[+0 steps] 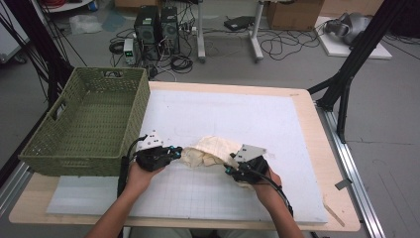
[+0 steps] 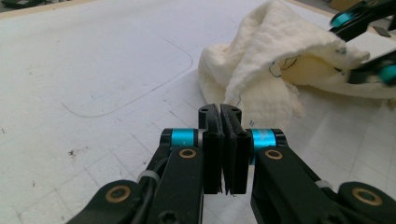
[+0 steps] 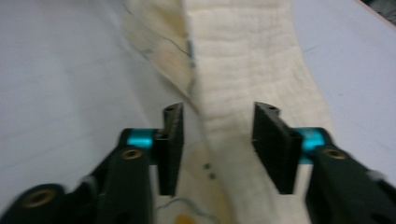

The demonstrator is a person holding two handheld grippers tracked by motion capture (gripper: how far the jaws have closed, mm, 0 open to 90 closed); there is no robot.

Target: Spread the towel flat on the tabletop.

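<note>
A crumpled cream cloth (image 1: 210, 148) lies on the white mat (image 1: 223, 109), near its front middle. My left gripper (image 1: 177, 150) lies low at the cloth's left edge, its jaws shut tight (image 2: 219, 109). The cloth (image 2: 261, 60) begins right at their tips, and I cannot tell whether a corner is pinched. My right gripper (image 1: 229, 168) is at the cloth's right end. In the right gripper view its jaws (image 3: 219, 109) stand open, astride a ridge of cloth (image 3: 238, 56) with gaps on both sides. Its blue-tipped fingers (image 2: 348, 21) also show in the left gripper view.
A green woven basket (image 1: 69, 166) stands on the table's left side, beside the mat, with nothing in it. The wooden table edge (image 1: 337, 198) runs along the right. Beyond the far edge the floor holds computer towers (image 1: 156, 29) and cables.
</note>
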